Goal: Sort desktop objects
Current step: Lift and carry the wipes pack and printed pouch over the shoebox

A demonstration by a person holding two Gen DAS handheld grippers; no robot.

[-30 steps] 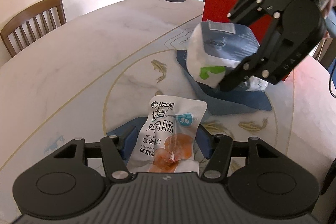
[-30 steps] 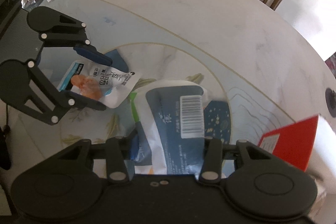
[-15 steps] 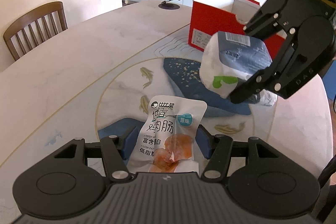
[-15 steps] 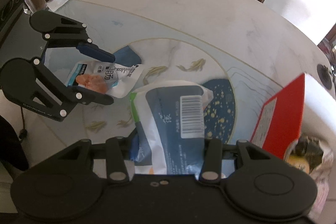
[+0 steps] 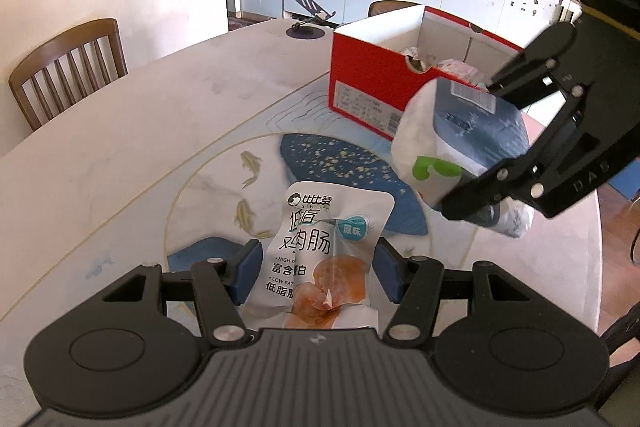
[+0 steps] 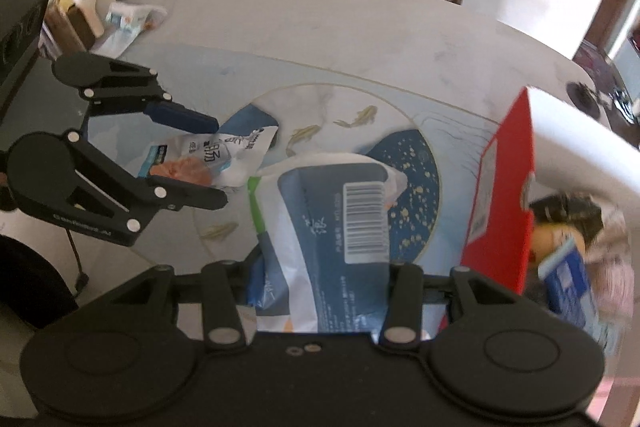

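My left gripper (image 5: 316, 269) pinches a white sausage snack pouch (image 5: 326, 251) above the pale marble table (image 5: 160, 131), while farther right my right gripper (image 6: 320, 267) clamps a blue-and-white plastic bag (image 6: 332, 227) beside the open red cardboard box (image 5: 376, 83).

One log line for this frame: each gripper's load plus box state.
left gripper: shut on chicken sausage pouch | right gripper: shut on blue-white bag | red box: open, partly filled
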